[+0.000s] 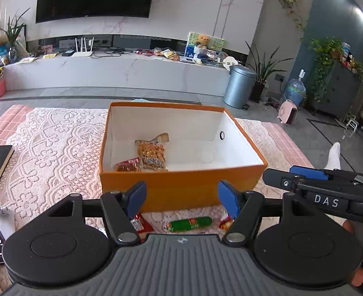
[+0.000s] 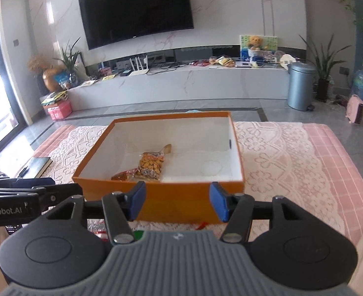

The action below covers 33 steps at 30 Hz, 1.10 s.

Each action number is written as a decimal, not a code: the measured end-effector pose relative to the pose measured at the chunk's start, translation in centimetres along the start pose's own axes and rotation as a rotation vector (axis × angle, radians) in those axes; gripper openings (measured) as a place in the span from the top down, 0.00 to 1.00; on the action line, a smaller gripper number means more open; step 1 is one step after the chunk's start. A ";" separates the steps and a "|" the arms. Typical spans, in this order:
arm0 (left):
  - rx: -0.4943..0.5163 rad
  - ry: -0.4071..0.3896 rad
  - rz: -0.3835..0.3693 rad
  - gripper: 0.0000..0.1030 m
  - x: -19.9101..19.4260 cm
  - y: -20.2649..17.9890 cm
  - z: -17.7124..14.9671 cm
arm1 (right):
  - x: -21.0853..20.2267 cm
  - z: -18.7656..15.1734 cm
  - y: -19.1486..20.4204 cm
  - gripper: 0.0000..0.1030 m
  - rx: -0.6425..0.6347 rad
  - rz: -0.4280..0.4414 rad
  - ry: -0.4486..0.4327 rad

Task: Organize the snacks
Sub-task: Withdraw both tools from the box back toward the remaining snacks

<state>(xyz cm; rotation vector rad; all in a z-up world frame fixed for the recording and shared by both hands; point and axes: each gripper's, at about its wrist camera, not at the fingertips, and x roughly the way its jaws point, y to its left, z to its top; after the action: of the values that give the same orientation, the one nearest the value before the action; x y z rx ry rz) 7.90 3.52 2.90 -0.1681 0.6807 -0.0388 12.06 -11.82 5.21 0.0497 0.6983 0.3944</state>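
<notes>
Orange box (image 1: 181,187), lid off, white inside, stands on the lace cloth (image 1: 58,143) over the bench, toward its far edge. Two packets lie in the box against its near wall: clear bag of golden snacks (image 1: 151,154), and a red packet (image 1: 128,166) touching it on the left.

On the cloth between box and near bench edge: green sausage stick (image 1: 188,224), a red-and-white wrapper (image 1: 139,223) to its left, another red wrapper (image 1: 225,223) to its right, partly hidden.

Left claw (image 1: 181,198): blue pads apart, nothing between them, poised above the loose snacks in front of the box's near wall.

Right claw (image 2: 179,201): pads apart, empty, also facing the near wall. It shows at the right edge of the left wrist view, beside the left claw.

Black book (image 2: 37,165) lies near the bench's left edge.
</notes>
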 end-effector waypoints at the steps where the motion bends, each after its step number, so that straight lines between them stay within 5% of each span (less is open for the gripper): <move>1: 0.000 0.000 -0.008 0.23 -0.2 -0.2 -0.4 | -0.4 -0.5 -0.2 0.46 0.012 -0.007 -0.004; 12: -0.074 0.123 -0.146 0.16 0.2 0.2 -4.3 | -2.8 -6.1 -1.8 0.46 0.091 -0.069 0.049; 33: -0.056 0.307 -0.146 0.19 2.3 0.2 -7.7 | -0.9 -12.3 -4.0 0.42 0.073 -0.134 0.243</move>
<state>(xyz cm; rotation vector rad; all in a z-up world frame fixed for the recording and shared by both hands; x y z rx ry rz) 4.82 2.45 -4.50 -0.2686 0.9756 -0.1882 4.97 -16.90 -4.42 0.0236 0.9509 0.2481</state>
